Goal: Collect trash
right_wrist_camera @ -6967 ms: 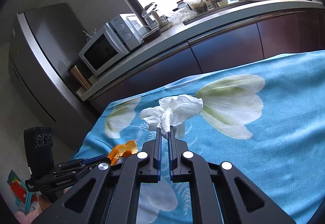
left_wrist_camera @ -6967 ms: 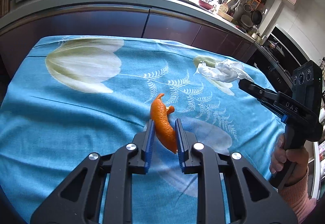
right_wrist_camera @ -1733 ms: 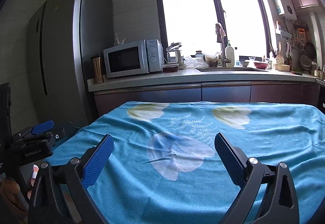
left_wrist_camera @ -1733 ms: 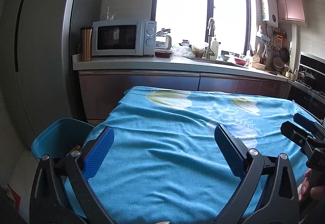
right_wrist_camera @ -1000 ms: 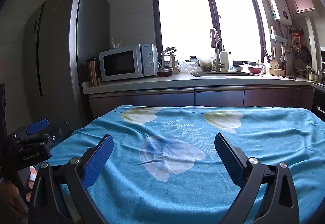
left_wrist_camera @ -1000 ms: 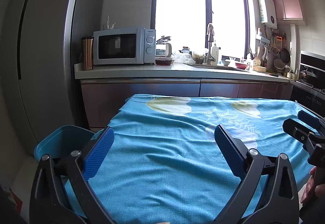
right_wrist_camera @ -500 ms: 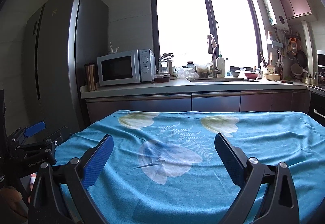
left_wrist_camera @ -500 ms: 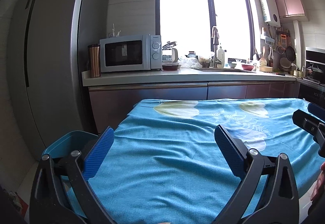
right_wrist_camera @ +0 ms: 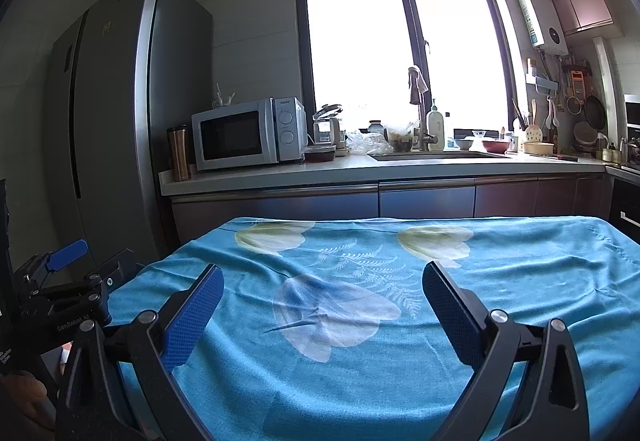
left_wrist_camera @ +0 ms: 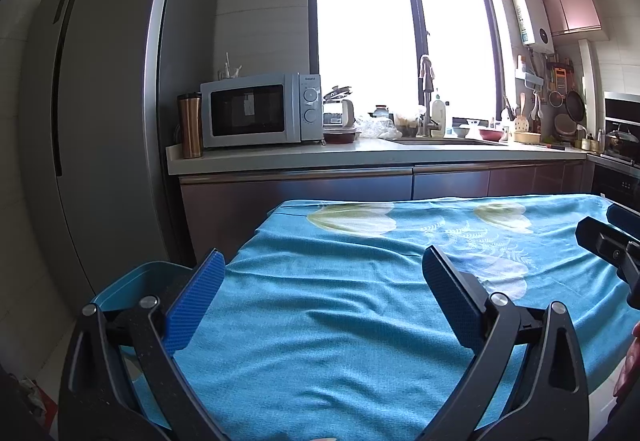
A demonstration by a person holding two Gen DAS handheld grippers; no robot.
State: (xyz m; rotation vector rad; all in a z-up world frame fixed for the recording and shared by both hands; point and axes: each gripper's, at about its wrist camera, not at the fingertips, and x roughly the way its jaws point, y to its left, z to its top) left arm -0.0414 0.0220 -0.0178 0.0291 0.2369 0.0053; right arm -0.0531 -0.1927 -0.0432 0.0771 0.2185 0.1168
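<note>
A: While both tools hang back from the near edge of the table, what is the biggest thing in front of them?

B: That would be the table's turquoise woven cloth printed with pale tulips and fern sprays (right_wrist_camera: 360, 281). It drapes over the edges and lies in soft wrinkles near the front. No trash shows anywhere on it.

A: So where is the trash?

B: I cannot see any. My guess is that it belongs in the teal plastic bin with rounded corners (left_wrist_camera: 132, 281), which stands on the floor off the table's left edge, below cloth level. Its inside is hidden behind the left gripper (left_wrist_camera: 320, 293).

A: How do the jaws stand?

B: Those of the left gripper are spread wide and hold nothing. The right gripper (right_wrist_camera: 322, 305) is the same: jaws far apart, nothing between them. Both have matte black arms, and the blue textured pads (right_wrist_camera: 192, 317) look rubbery and grippy.

A: What could go wrong from here?

B: The cloth is loose, so a low sweep could snag a wrinkle with a fingertip and drag the fabric toward the edge. The two tools also sit close together at the left side; turning one carelessly could knock it against the other. Since the bin's contents are out of sight, calling the job finished is a judgement, not a certainty.
</note>
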